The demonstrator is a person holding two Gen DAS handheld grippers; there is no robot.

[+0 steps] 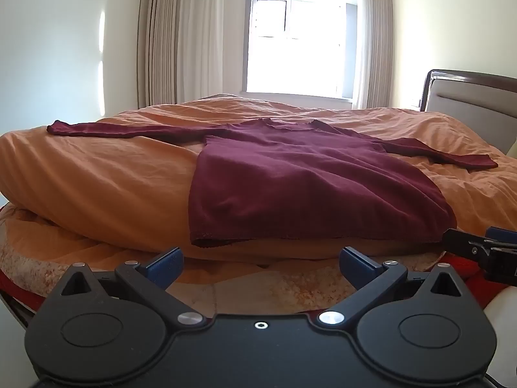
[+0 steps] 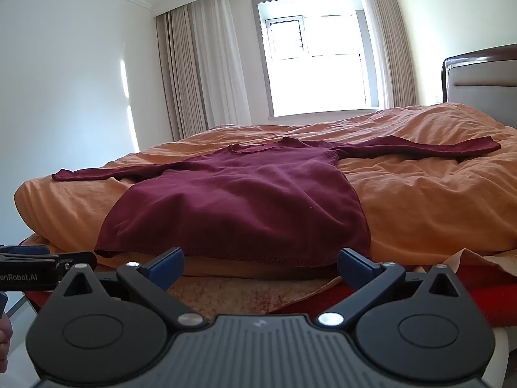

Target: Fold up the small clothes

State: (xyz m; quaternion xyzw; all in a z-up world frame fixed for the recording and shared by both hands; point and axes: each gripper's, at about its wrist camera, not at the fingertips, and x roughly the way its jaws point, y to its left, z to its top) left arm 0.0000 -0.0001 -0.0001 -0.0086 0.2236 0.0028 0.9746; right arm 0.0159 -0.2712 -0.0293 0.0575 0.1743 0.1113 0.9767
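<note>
Hovering short of bed (image 1: 80, 168), both grippers, left (image 1: 260, 260) and right (image 2: 260, 260), spread wide, empty. Maroon top (image 1: 290, 177) flat at 12 o'clock, sleeves out toward 9 and 3. Risk: pinching orange cover along with hem, dragging both, likely spoiling fold.

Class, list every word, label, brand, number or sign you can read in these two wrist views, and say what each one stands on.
"enRobot.AI": white letters on the side of the left gripper, at the left edge of the right wrist view; the start of the word is cut off by the frame.
A small pale logo mark on the right gripper body, a symbol rather than readable letters.
No text shows on the maroon top, the orange bedding or the walls.
</note>
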